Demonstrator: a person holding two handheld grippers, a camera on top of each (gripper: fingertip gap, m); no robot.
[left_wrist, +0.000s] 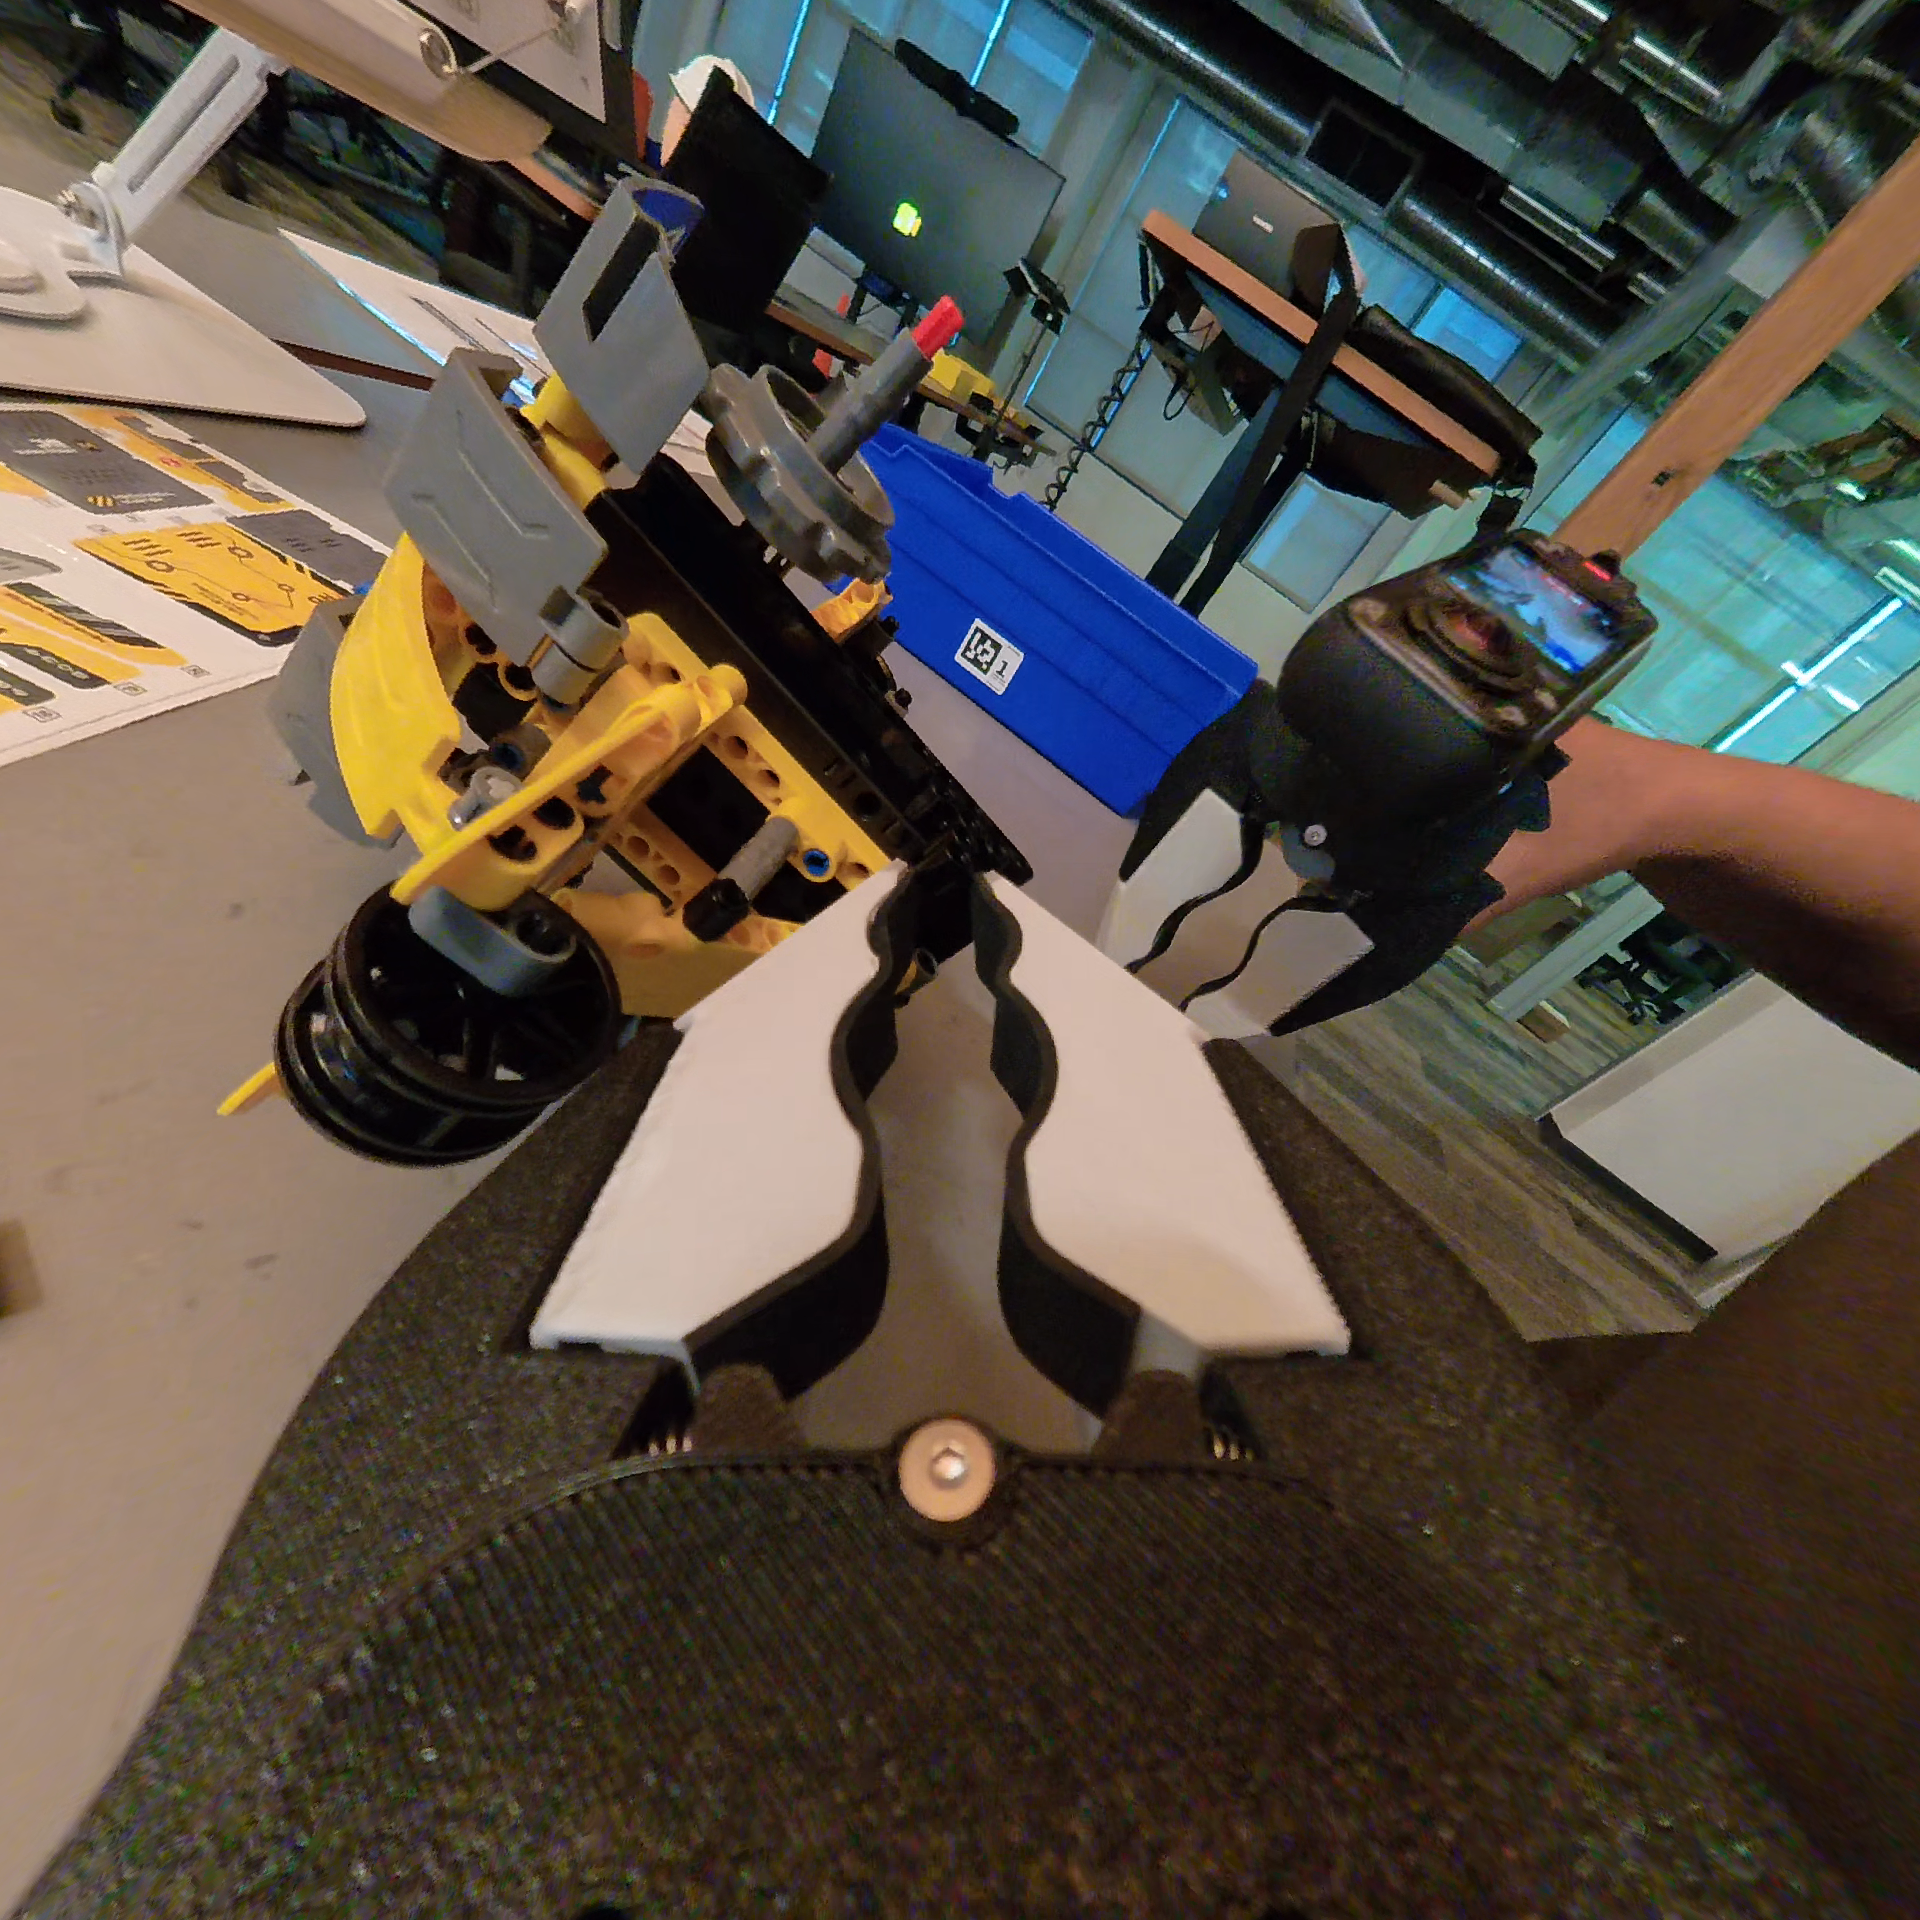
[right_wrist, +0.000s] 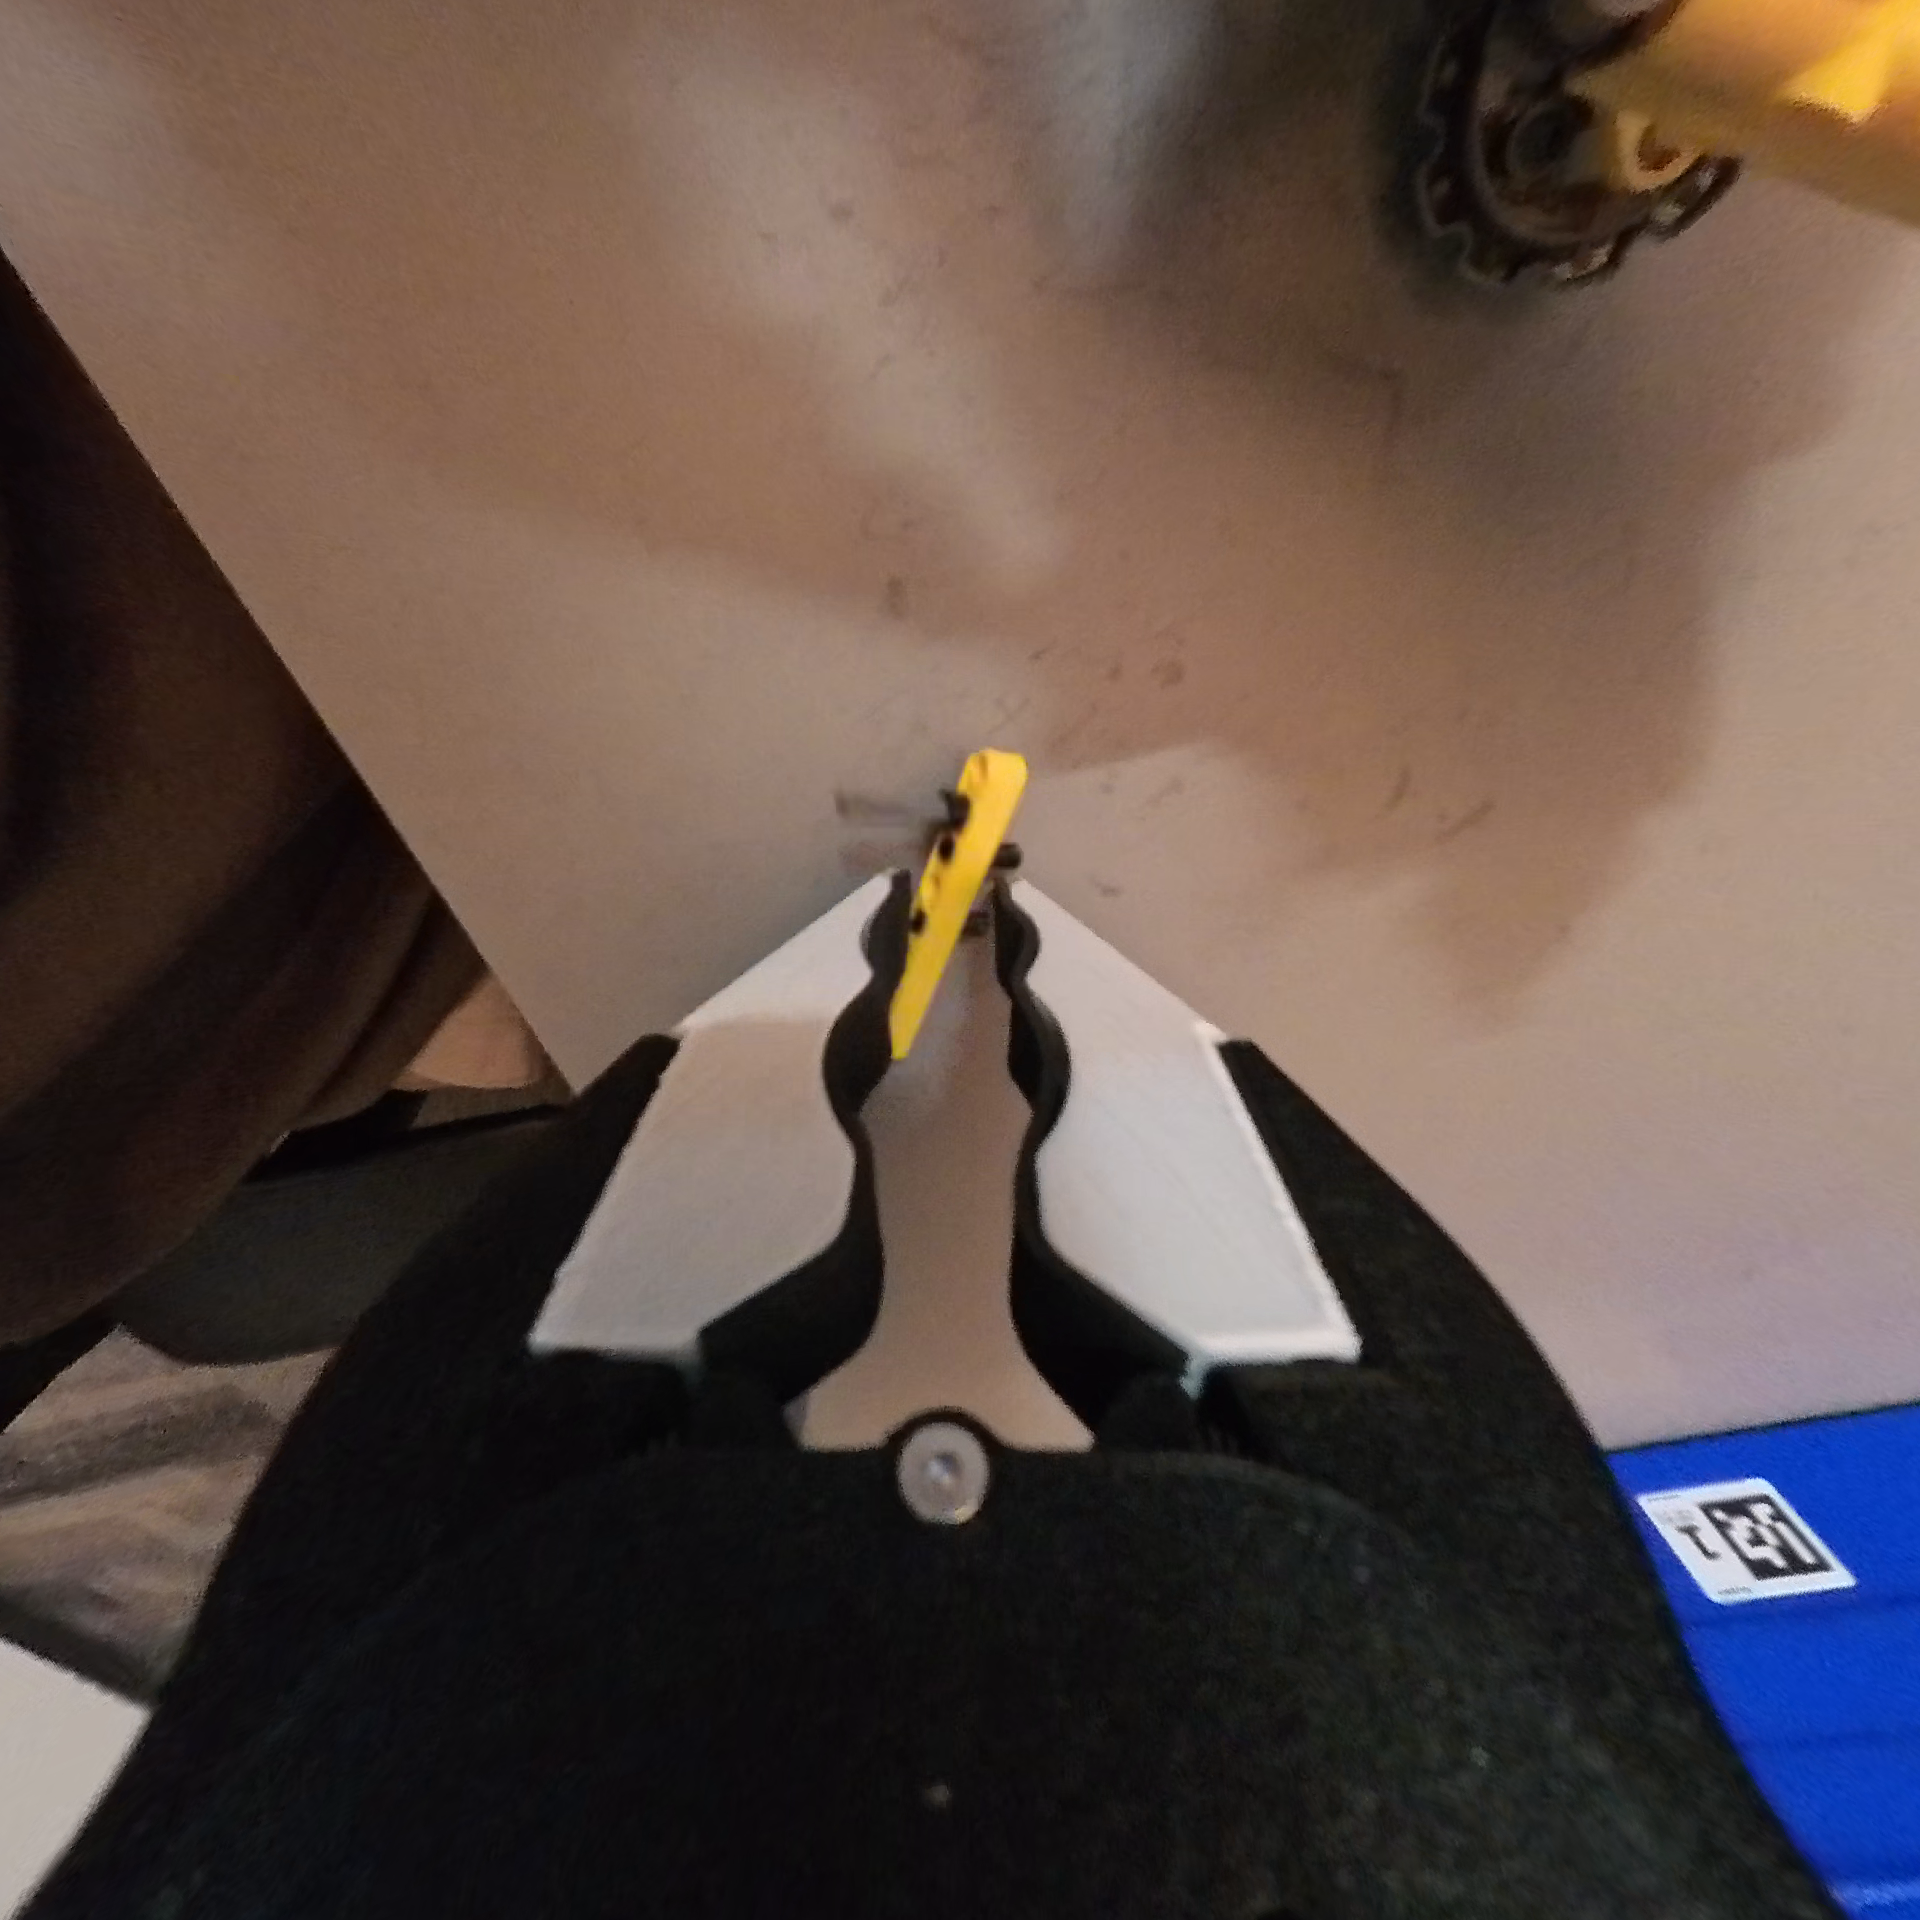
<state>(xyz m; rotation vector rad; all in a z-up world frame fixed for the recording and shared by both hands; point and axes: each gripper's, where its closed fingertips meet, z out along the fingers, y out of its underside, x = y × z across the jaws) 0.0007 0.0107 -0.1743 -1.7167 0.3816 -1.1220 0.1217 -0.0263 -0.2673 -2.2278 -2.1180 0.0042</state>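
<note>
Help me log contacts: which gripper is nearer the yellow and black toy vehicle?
Left. The left gripper is clamped on the black rear edge of the toy vehicle. The right gripper stands off beside it, above the table, pinching a small yellow beam.

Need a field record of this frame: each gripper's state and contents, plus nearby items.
left gripper: shut on yellow-and-black toy brick vehicle, gripped at its black frame
vehicle pose: tilted, black wheel low over grey tabletop
right gripper: shut on thin yellow beam with black pins
nearby: blue plastic bin; printed sheet
</note>
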